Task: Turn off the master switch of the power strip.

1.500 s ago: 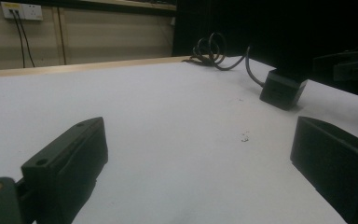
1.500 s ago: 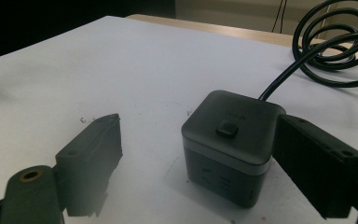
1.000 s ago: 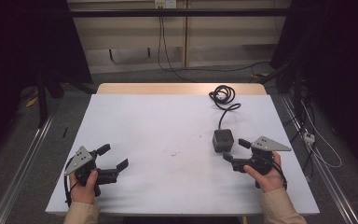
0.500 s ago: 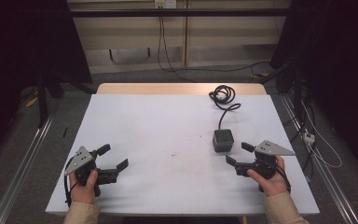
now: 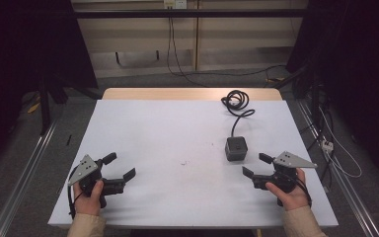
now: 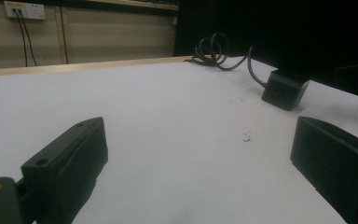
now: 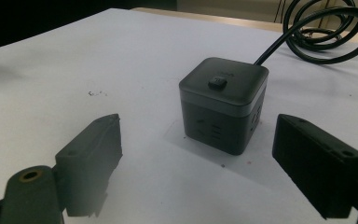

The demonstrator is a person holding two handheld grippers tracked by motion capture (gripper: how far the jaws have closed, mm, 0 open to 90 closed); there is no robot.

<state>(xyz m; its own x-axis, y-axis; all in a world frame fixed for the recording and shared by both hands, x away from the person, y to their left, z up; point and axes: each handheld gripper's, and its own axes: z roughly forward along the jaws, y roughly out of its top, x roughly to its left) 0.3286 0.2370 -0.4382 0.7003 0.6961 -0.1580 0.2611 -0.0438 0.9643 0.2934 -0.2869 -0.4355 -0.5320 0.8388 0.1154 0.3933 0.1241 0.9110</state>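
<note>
White tabletop fills the middle of a dim room, with a strip of bare wood along its far edge and dark curtains to either side. On it sits one dark cube, a small power block with a button on its top face, and everything else can be placed from that. Its cord leaves the cube's far side and runs away from the person into a loose coil near the wooden strip.

Just to the near side of the cube, and a little to its right, the right gripper rests low over the table in the person's hand, jaws spread wide with nothing between them. From that gripper's own view the cube stands squarely ahead between the two open jaws, one corner turned toward the camera, clear of both.

Well off to the cube's left, the left gripper is also spread and empty; from its camera the cube is far off, up and to the right.

So the right hand is plainly the nearer one. A short push straight forward should bring its jaws to either side of the cube. Since the cube sits corner-on, I'd guess a slight twist of the wrist is needed to meet flat faces.
</note>
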